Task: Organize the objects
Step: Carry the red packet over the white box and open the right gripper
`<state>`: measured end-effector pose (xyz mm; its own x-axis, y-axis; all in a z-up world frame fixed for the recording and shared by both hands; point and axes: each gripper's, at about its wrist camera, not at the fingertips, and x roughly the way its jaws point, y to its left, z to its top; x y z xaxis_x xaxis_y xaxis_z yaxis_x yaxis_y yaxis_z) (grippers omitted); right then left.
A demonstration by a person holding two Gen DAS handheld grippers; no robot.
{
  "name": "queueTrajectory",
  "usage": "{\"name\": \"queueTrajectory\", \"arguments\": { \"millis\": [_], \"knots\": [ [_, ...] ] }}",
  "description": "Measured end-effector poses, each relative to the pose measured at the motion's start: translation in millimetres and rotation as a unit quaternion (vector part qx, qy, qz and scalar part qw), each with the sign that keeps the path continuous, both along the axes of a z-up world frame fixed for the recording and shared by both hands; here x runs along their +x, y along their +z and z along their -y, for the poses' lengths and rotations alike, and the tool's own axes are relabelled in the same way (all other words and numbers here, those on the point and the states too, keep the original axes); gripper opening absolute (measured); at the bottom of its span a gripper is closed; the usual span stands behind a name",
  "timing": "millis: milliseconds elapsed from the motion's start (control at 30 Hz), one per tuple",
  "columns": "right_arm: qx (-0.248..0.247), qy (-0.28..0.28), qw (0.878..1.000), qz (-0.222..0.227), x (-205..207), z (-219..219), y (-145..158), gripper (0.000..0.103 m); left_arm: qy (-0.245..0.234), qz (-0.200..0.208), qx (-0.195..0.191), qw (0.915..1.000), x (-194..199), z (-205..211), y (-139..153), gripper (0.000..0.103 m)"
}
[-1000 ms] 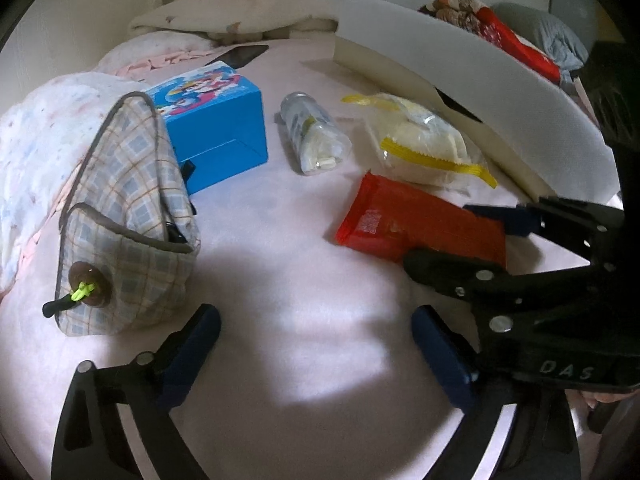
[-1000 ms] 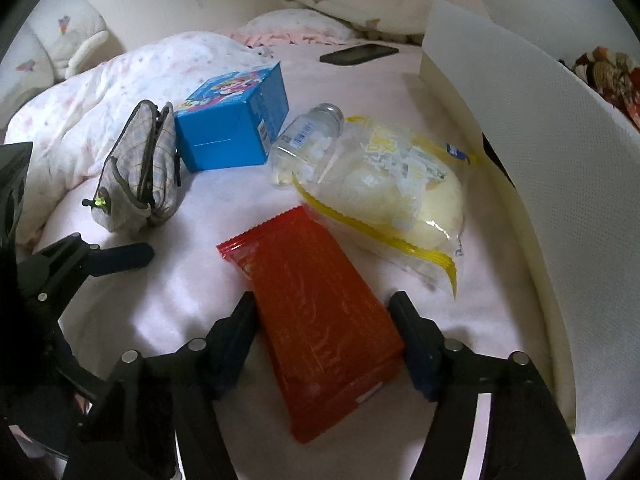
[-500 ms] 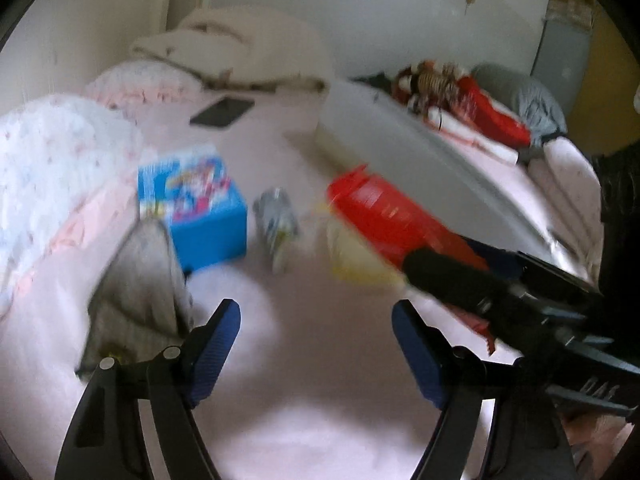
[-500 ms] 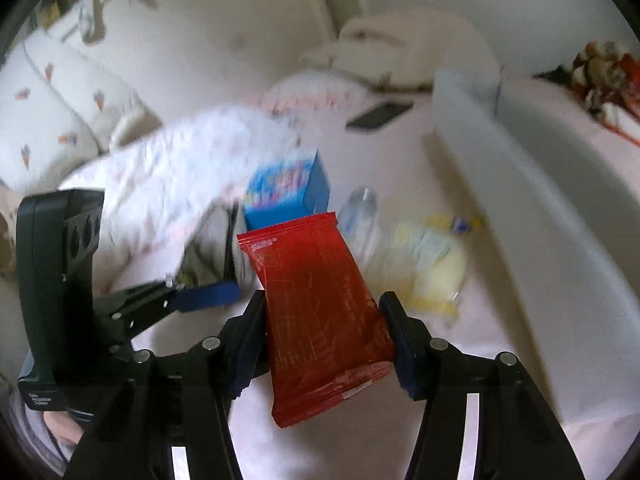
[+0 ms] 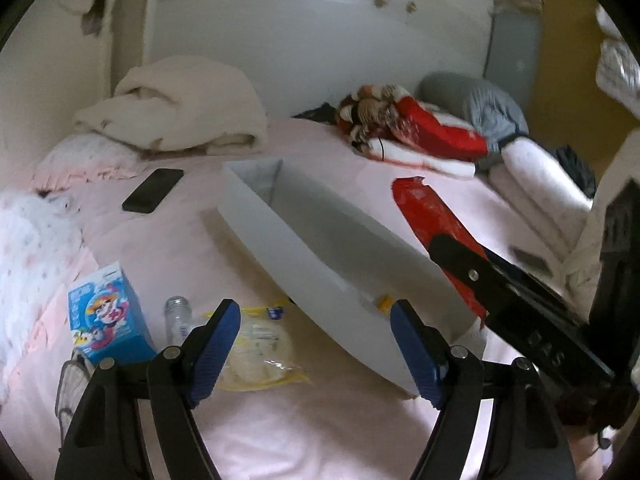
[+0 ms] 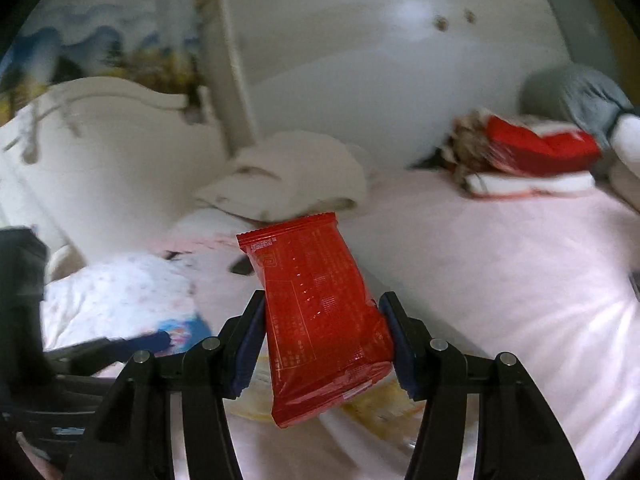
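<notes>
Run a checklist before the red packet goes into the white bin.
1. Right gripper grip on the red packet: ok, both fingers press its sides.
2. Packet off the bed: ok.
3. White bin open on top: ok.
4. Room inside the bin: cannot tell, its floor is mostly hidden.
5. Left gripper out of the way: ok, open, empty, on the near side of the bin.
6. Packet over the bin: cannot tell; the views are blurred.

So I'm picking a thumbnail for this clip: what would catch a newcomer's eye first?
The red packet, clamped upright in the right hand-held gripper above the pink bed. Next, the long white box lying open across the bed in the left view, then the blue carton at lower left, beside the open left hand-held gripper.
</notes>
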<state>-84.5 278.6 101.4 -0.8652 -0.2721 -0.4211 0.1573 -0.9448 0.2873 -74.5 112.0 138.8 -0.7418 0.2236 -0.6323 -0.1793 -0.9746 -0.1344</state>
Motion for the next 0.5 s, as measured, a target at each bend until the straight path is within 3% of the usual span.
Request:
{"name": "queueTrajectory", "arguments": {
  "millis": [167, 300, 500],
  "knots": [
    [-0.008, -0.017, 0.999, 0.041, -17, -4, -17, 0.057, -0.033, 0.021, -0.017, 0.9991, -5, -19, -15, 0.076],
    [-0.011, -0.028, 0.999, 0.016, -18, -17, -17, 0.059, -0.025, 0.030, -0.028, 0.9988, -8, -14, -28, 0.076],
    [-0.027, -0.004, 1.000, -0.005, -17, -13, -15, 0.059, 0.015, 0.050, -0.001, 0.9986, -19, 12, -37, 0.076]
  ]
}}
